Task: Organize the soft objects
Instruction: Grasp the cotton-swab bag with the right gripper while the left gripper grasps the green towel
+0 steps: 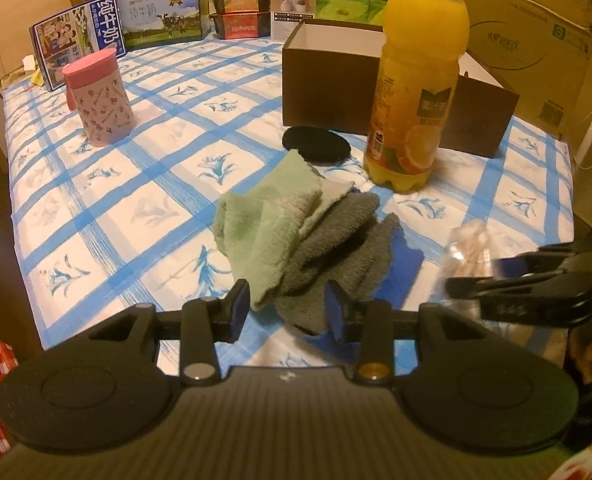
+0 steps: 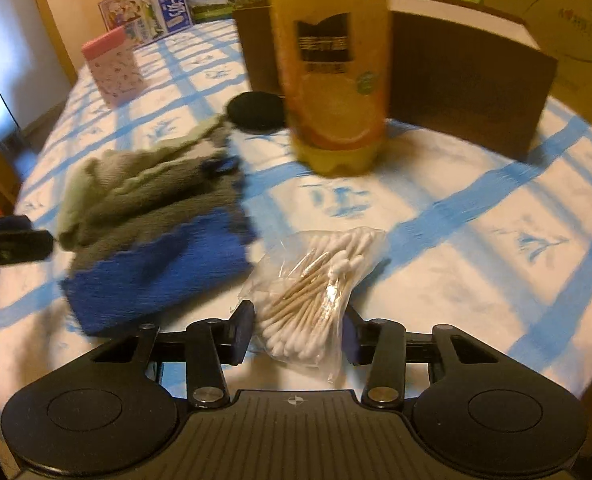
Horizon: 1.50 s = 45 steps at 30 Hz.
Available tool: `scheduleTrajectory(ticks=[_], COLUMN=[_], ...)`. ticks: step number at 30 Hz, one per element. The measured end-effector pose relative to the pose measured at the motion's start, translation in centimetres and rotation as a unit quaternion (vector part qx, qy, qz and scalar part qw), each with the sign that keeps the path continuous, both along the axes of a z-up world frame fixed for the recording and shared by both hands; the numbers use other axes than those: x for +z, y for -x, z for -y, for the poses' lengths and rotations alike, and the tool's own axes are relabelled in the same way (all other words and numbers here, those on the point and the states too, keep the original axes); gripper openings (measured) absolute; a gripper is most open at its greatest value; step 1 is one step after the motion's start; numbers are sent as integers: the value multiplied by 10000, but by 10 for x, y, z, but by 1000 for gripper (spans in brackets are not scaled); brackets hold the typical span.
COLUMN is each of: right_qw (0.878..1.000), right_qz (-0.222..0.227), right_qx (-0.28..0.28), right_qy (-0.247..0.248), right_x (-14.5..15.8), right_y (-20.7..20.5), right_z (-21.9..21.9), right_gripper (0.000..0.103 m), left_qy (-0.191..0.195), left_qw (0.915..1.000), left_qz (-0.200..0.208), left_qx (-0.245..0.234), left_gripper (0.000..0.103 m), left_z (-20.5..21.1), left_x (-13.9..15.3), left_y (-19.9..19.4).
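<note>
Straddling the cloth pile (image 1: 307,240) at six o'clock, the left gripper (image 1: 288,312) sat wide; the right gripper (image 2: 299,332) held a cotton swab bag (image 2: 315,280) on the worktop (image 2: 475,240).

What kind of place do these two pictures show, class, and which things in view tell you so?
Probably a home, perhaps a storage corner. A table under a blue-checked floral cloth carries a tall plastic orange juice bottle and a pink lidded patterned cup, with printed milk cartons stacked behind.
</note>
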State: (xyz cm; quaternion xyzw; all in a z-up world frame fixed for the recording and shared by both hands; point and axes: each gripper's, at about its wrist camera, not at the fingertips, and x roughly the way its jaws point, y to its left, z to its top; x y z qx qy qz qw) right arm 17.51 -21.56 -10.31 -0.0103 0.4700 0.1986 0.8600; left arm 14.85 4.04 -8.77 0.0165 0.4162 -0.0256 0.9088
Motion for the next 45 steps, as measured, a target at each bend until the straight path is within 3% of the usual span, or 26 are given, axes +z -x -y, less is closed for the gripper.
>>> scheduleTrajectory(ticks=[5, 9, 14, 19, 20, 23, 24, 26, 31, 45], right_qw=[9994, 9995, 9993, 9989, 9989, 9990, 9990, 9992, 9993, 9979], right_qz=[-11, -106, -203, -262, -243, -187, -172, -153, -43, 379], right_qx=[98, 2, -223, -393, -404, -408, -399, -353, -328, -358], right_qy=[317, 284, 208, 82, 78, 55, 34, -74, -167, -381], right_x=[2, 1, -4, -5, -5, -6, -6, -5, 5, 60], right_y=[-12, -20, -29, -34, -35, -34, -34, -33, -29, -36], right_z=[14, 17, 17, 17, 16, 17, 18, 21, 32, 83], right_gripper=[46, 52, 66, 69, 69, 69, 68, 46, 43, 43], left_qy=[-215, -329, -246, -418, -422, -122, 38, 236, 644, 515], left_qw=[9994, 9986, 9975, 9964, 9966, 9981, 9985, 9989, 9978, 9944], left_qz=[82, 172, -24, -226, -241, -224, -196, -111, 135, 914], left_qx=[-253, -386, -661, -702, -666, -568, -514, -386, -74, -91], left_gripper=[46, 47, 47, 46, 43, 14, 12, 8, 6, 5], left_z=[2, 2, 4, 8, 7, -3, -8, -18, -49, -75], left_x=[-1, -3, -16, -36, -38, -37, -34, -28, -3, 79], left_y=[-18, -40, -70, -89, -91, -95, -95, -93, -83, -68])
